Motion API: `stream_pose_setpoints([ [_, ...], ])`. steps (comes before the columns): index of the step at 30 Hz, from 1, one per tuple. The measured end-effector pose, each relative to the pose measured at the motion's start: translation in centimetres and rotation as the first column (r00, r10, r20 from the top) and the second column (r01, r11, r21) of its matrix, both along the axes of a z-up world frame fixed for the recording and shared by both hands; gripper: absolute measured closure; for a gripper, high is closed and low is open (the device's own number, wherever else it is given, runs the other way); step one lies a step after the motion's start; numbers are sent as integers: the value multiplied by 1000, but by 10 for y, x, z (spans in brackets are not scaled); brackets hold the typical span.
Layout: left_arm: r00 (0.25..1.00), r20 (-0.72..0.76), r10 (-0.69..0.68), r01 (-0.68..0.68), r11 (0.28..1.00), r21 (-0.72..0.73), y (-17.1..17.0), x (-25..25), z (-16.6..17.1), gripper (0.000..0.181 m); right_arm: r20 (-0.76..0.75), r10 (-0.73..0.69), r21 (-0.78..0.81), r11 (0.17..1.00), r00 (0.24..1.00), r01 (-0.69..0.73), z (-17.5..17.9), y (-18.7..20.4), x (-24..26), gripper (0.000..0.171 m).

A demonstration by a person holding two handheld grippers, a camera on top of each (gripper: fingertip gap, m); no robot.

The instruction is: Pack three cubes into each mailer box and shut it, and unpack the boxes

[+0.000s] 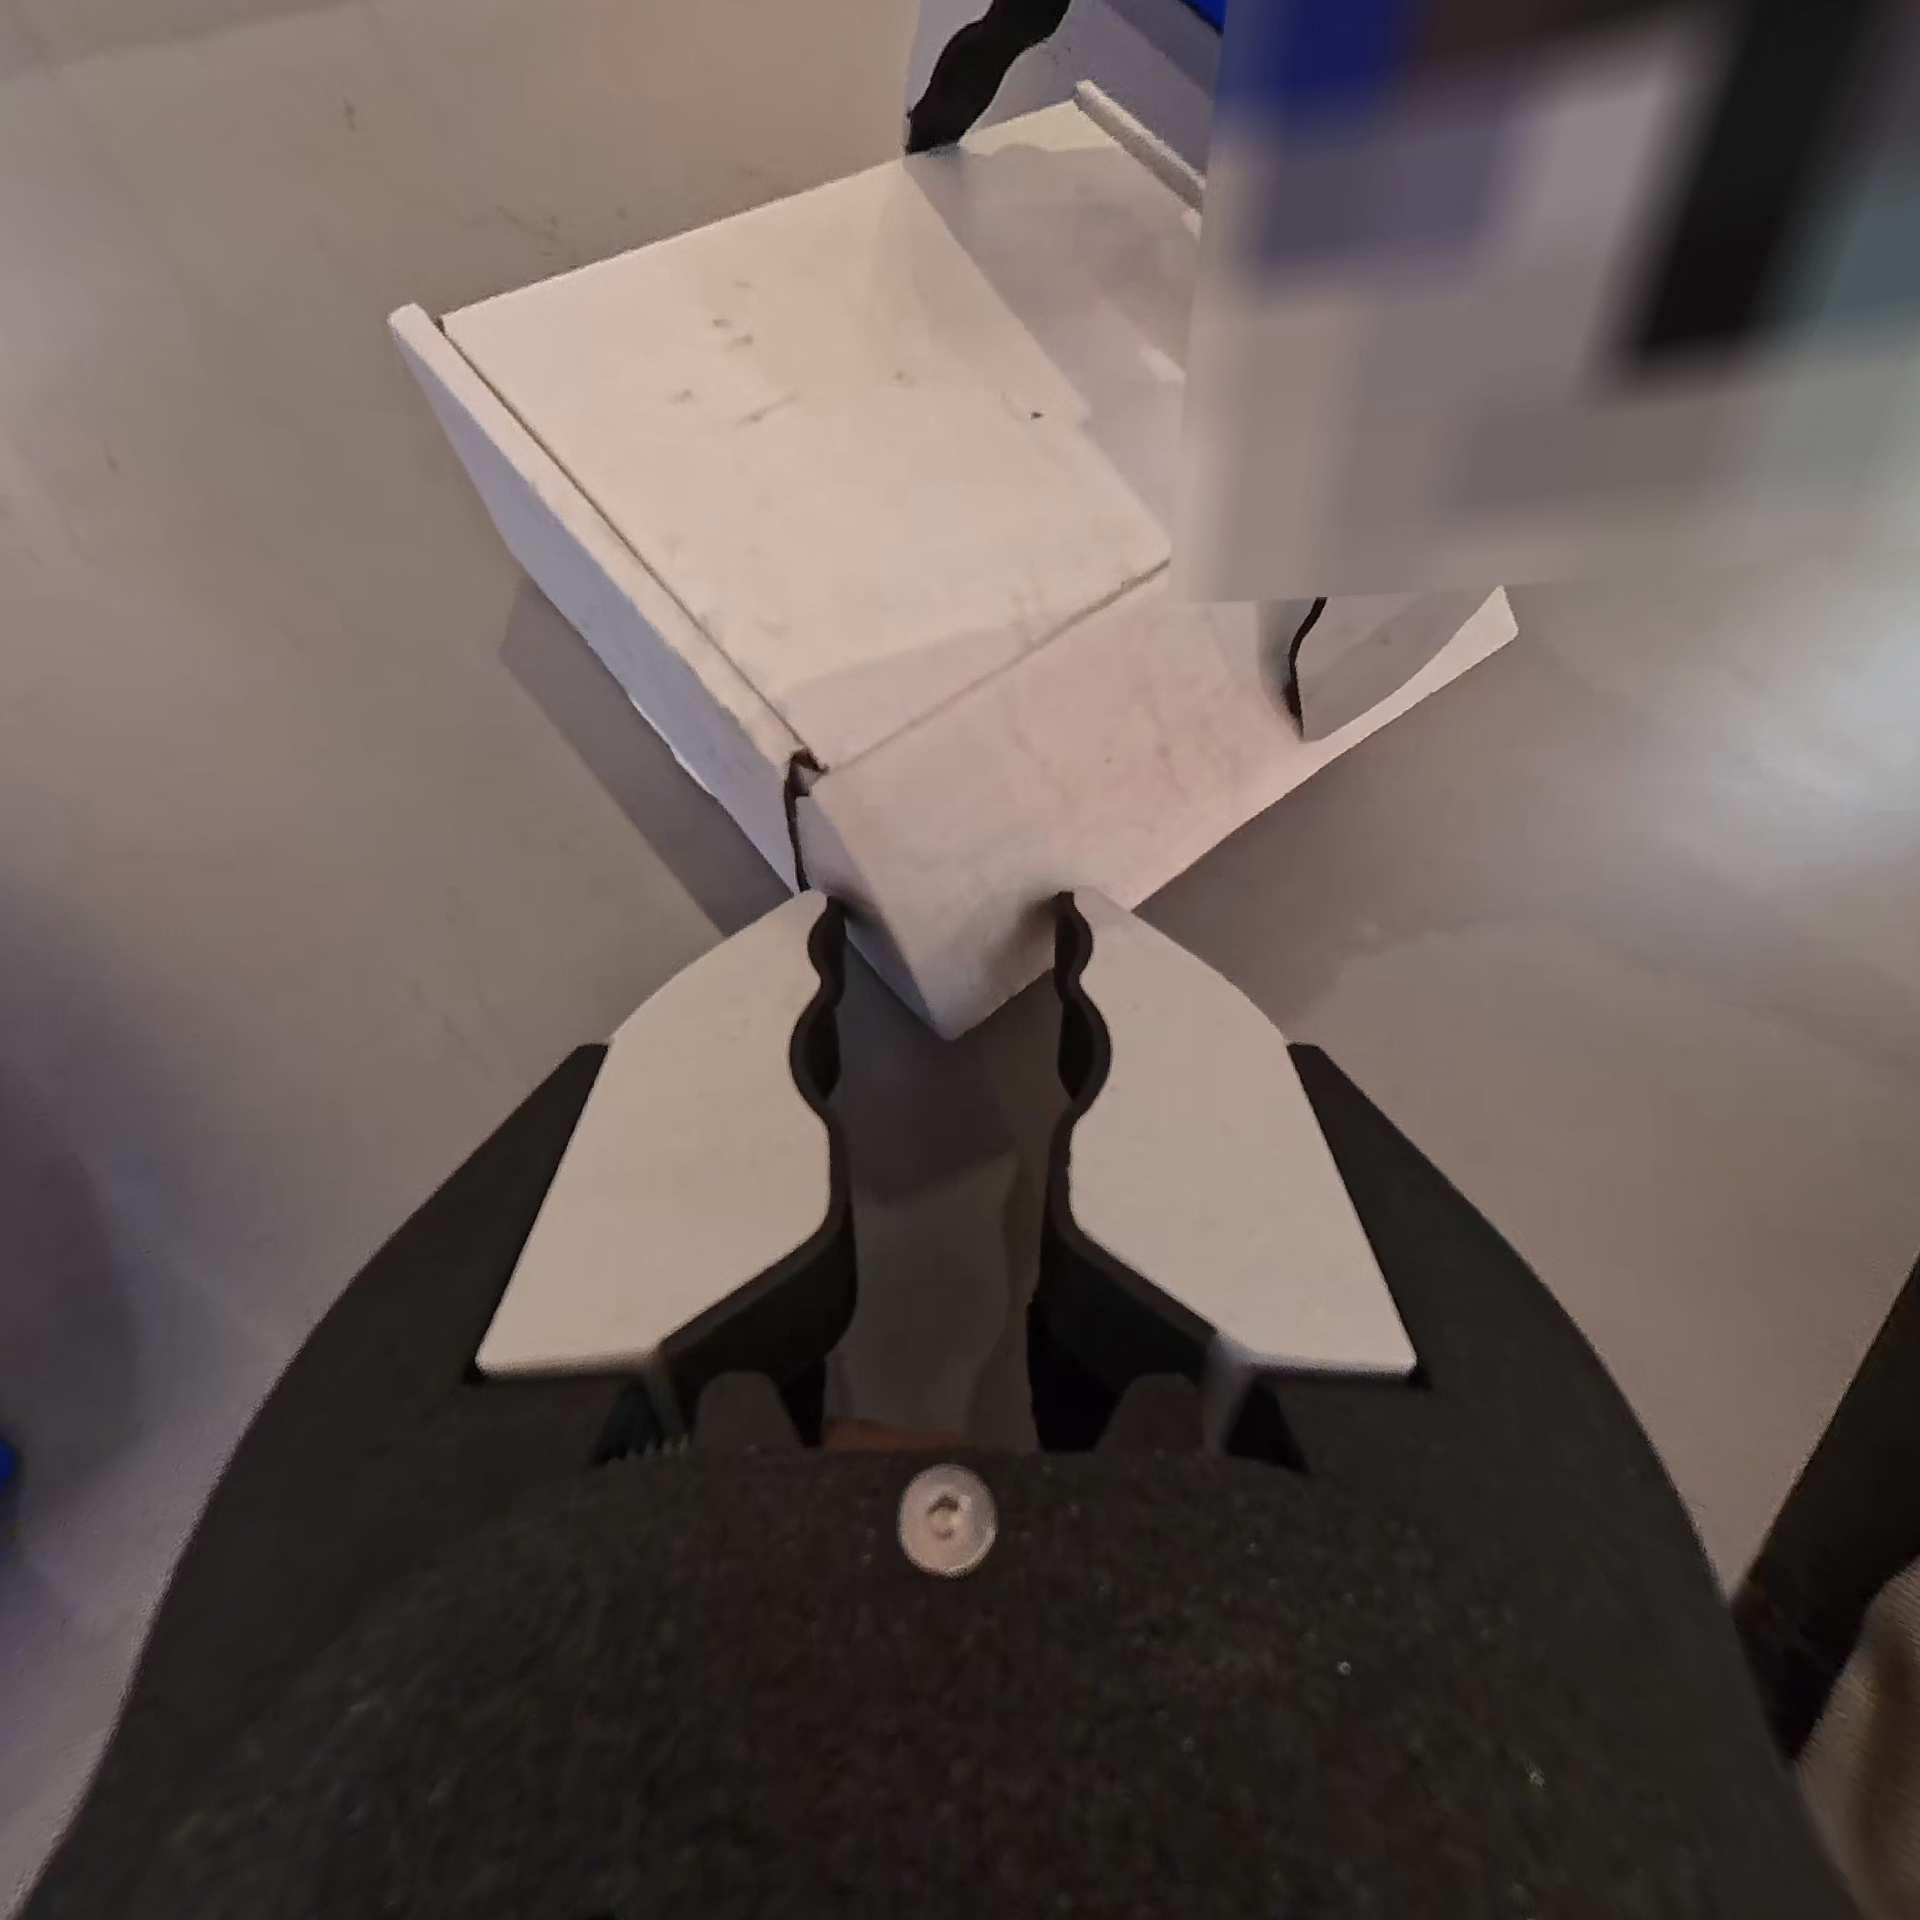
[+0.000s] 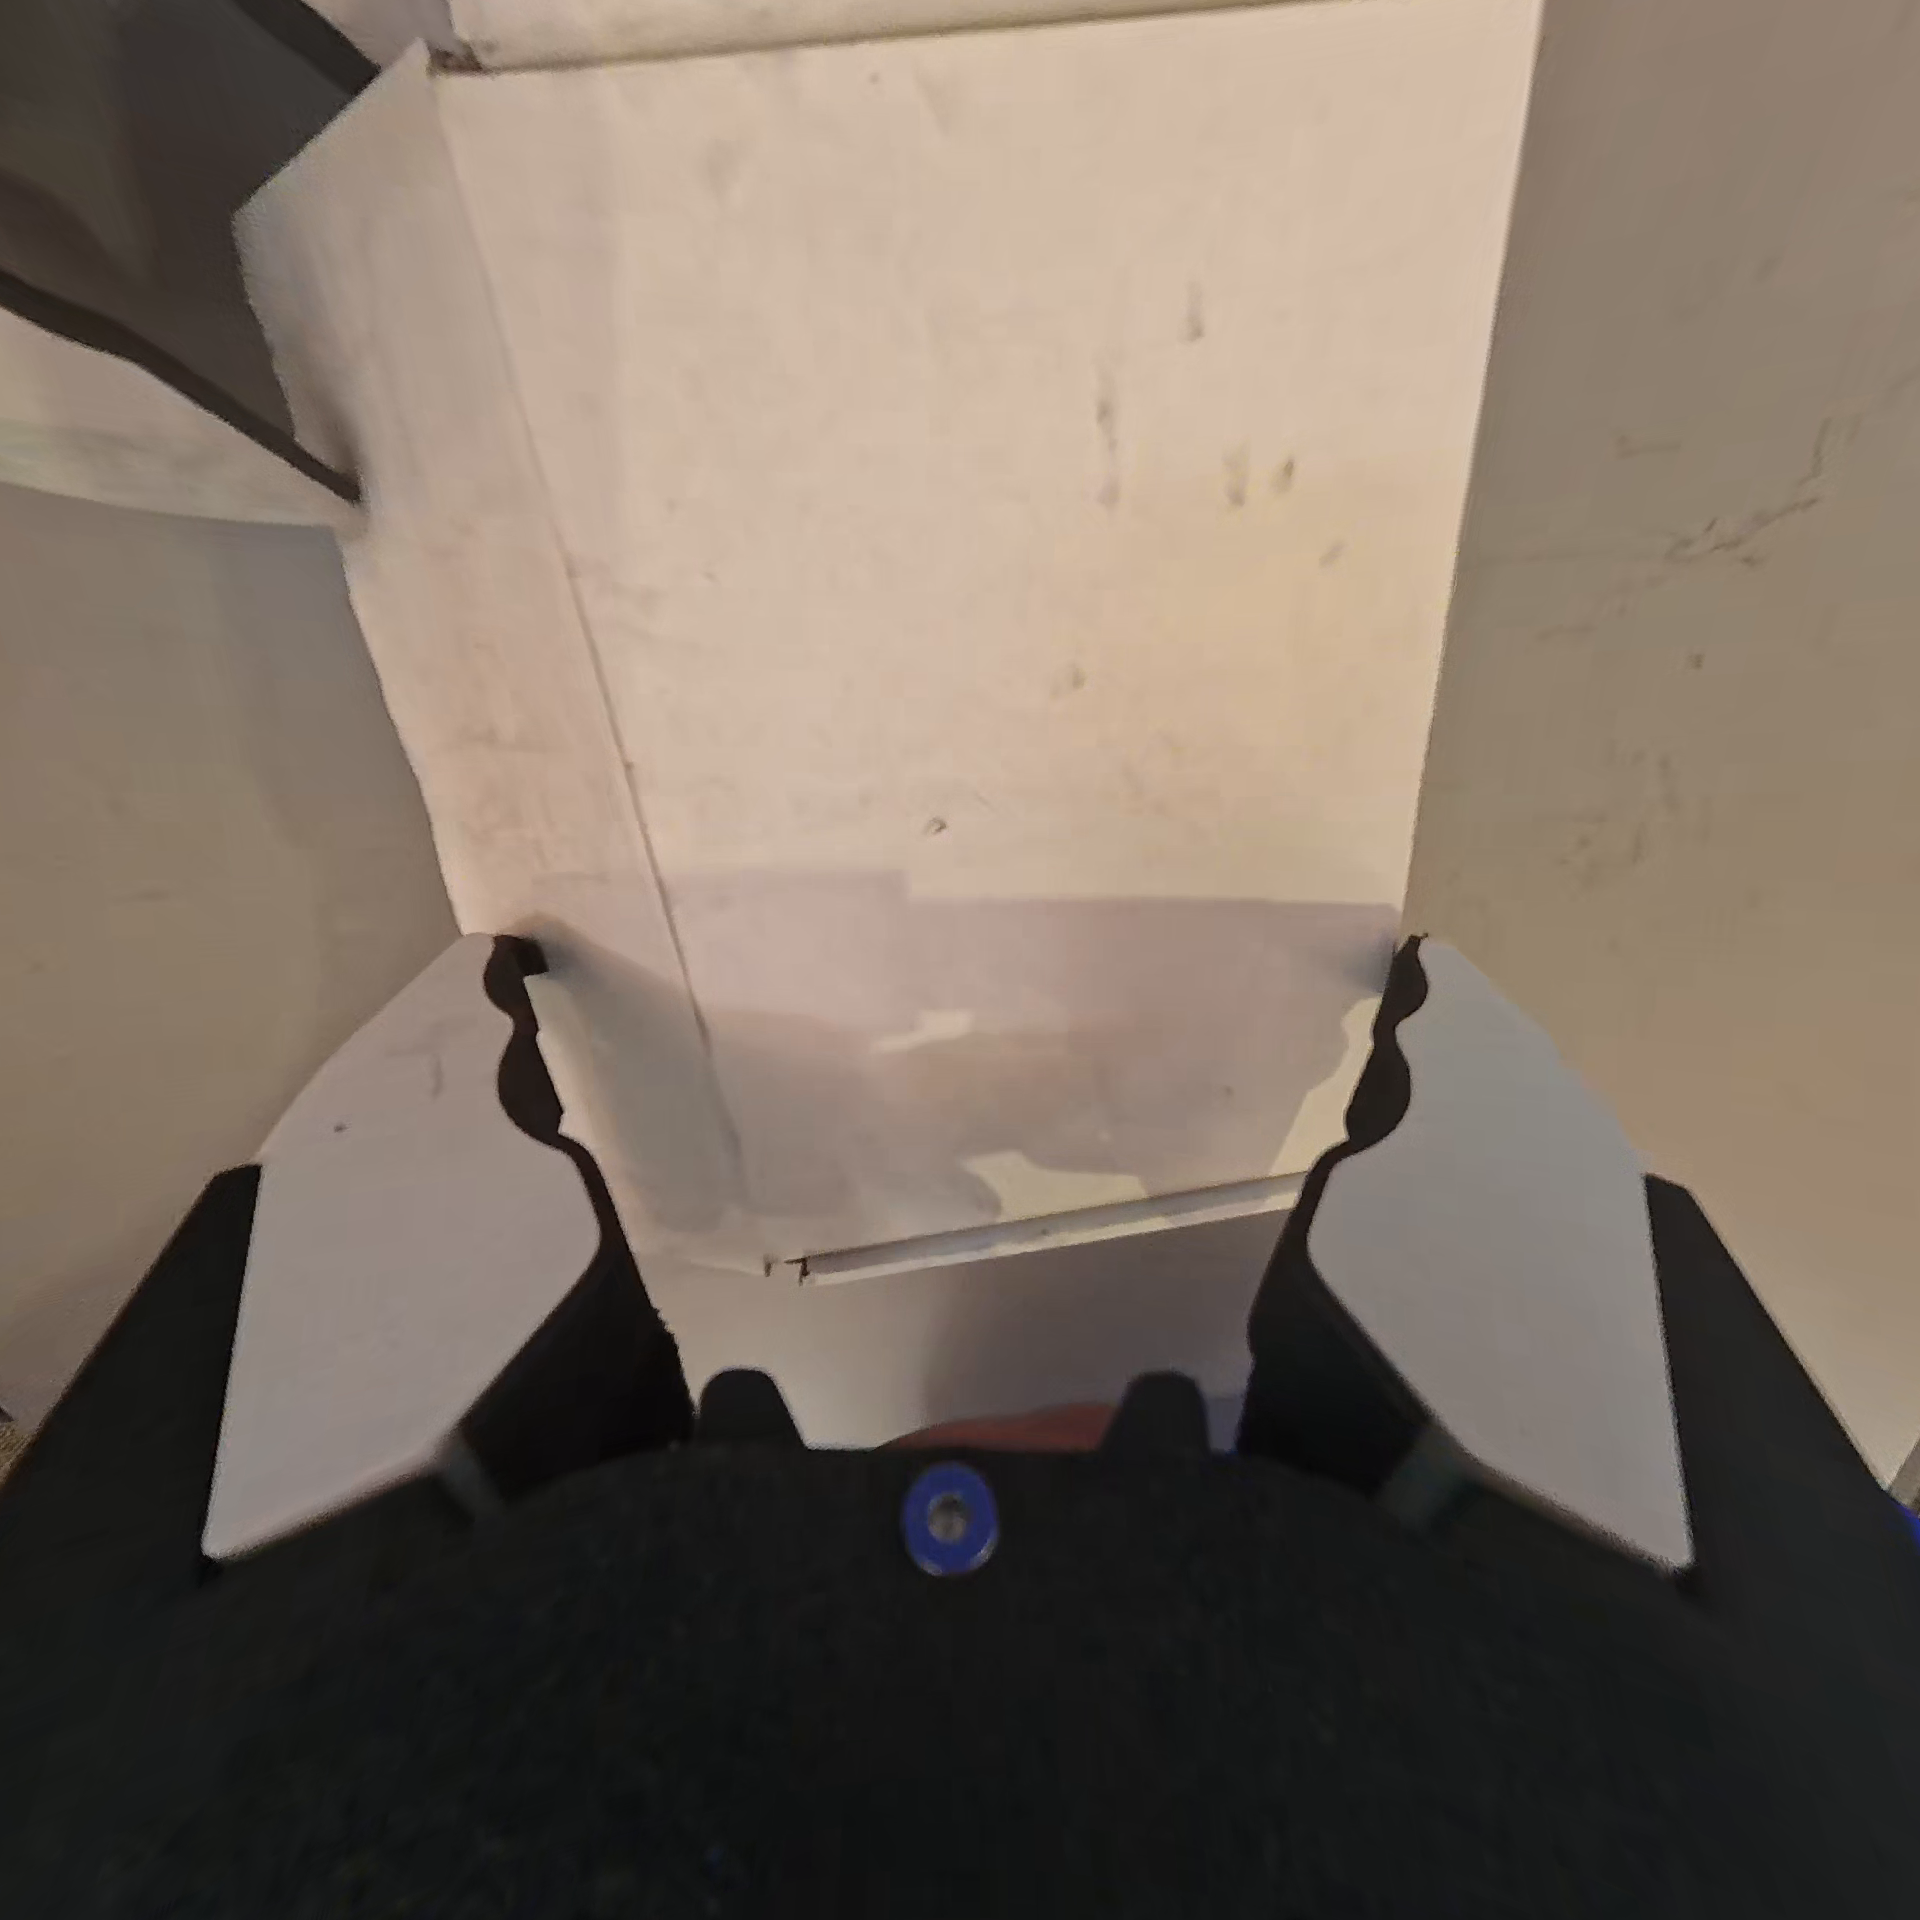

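So my left gripper (image 1: 948,914) has its jaws pinched onto the near corner of the white mailer box (image 1: 810,488), both fingertips pressed against the cardboard there. The box sits on a pale, scuffed table (image 1: 229,644), turned so that corner points right at me, and its lid looks flat down on top with a flap sticking out to the right. From the right wrist view, my right gripper (image 2: 956,961) is spread wide, one finger on each side of the box (image 2: 935,520), with the box end sitting between them. The left fingertip is touching a side flap; the right one is right at the box edge, but I can't tell if it's really pressing, so I'd call that one released, just straddling. The cardboard is pretty marked up with little smudges. Can't see any cubes in either view, so no idea what's inside. My other gripper shows at the upper left of the right view, blurry.
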State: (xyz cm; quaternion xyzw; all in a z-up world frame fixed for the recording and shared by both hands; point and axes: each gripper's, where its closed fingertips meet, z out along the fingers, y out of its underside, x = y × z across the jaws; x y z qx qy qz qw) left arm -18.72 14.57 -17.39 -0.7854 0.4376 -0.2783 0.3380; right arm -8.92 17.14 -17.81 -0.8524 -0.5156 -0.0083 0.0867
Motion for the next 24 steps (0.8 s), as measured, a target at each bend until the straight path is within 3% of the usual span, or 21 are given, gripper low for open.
stream_pose_setpoints([
  [8, 1000, -28, 14, -13, 1000, 8, 3, 0, -6, 148, 43, 2, 26, 1000, 999, -3, -3, 2, 1, 25],
  [11, 1000, -1, 8, -8, 1000, -17, 2, -1, -3, 148, -14, -1, 47, 999, 1000, 1, 1, 2, 0, 25],
  [14, 999, 32, 22, -20, 998, -63, 2, -7, 1, 158, -165, -88, 188, 975, 982, 119, 40, 6, 3, 46],
  [16, 999, 44, 9, -6, 998, -68, 3, -8, 3, 158, -327, -142, 286, 927, 934, 241, 73, -3, 5, 60],
  [18, 999, 47, 10, -7, 998, -62, 7, -9, 4, 155, -447, -219, 299, 877, 868, 375, 78, -27, 17, 66],
  [19, 999, 39, 7, -5, 998, -55, 9, -10, 4, 153, -485, -293, 279, 841, 824, 464, 68, -38, 26, 76],
  [21, 999, 44, -3, 5, 999, -41, 17, -7, 9, 134, -541, -404, 190, 795, 737, 576, 37, -58, 34, 77],
  [24, 991, 94, -93, 105, 986, -132, 12, 8, 10, 115, -675, -415, 79, 781, 610, 619, 13, -74, 22, 79],
])
